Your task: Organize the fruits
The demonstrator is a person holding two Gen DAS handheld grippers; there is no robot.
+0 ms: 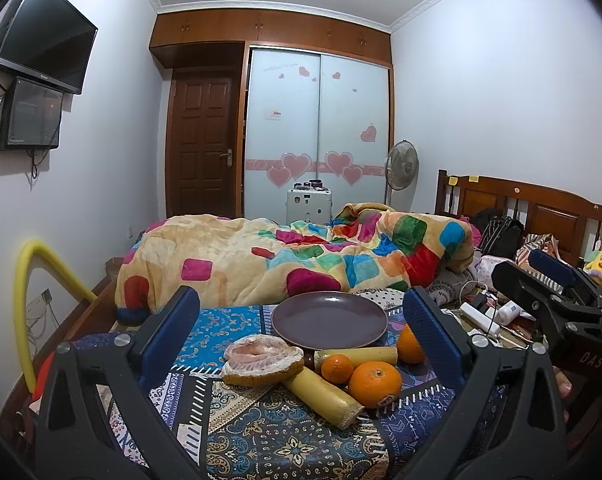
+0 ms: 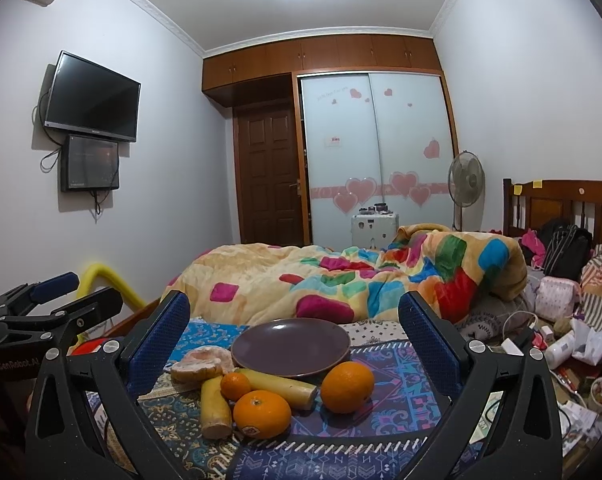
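An empty purple plate [image 1: 329, 320] [image 2: 291, 342] lies on the patterned cloth [image 1: 261, 432] [image 2: 381, 412]. In front of it lie three oranges: a large one [image 1: 375, 383] [image 2: 262, 414], a small one [image 1: 337, 368] [image 2: 235, 385] and one to the right [image 1: 409, 344] [image 2: 347, 387]. Two yellow sugarcane pieces [image 1: 325, 398] [image 2: 215, 410] and a peeled pomelo chunk [image 1: 263, 362] [image 2: 201, 364] lie beside them. My left gripper [image 1: 301, 340] is open and empty, above the fruit. My right gripper [image 2: 295, 344] is open and empty too; it also shows in the left wrist view [image 1: 549, 280].
A bed with a colourful quilt [image 1: 301, 256] [image 2: 361, 272] lies behind the cloth. A yellow foam tube [image 1: 33, 280] stands at the left. Cables, a power strip [image 1: 481, 316] and clutter [image 2: 561, 344] lie at the right. A wooden headboard [image 1: 541, 204] is beyond.
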